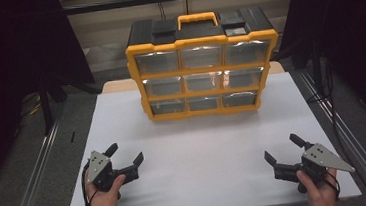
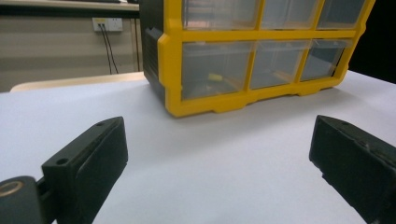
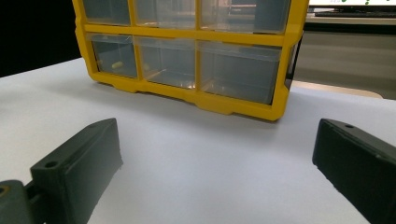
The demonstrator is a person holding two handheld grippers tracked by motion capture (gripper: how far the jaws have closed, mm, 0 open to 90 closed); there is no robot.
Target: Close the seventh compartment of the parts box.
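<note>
Claws [image 1: 125, 155] [image 1: 283, 149] apart from organizer [image 1: 203, 66]

Dim surroundings, evenly lit white tabletop [image 1: 209, 141], soft focus.

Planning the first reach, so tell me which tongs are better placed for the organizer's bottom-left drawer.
Left, probably. The left tongs rest open on the table, nearer the bottom-left drawer of the organizer; the right tongs, open too, sit across the table.
</note>
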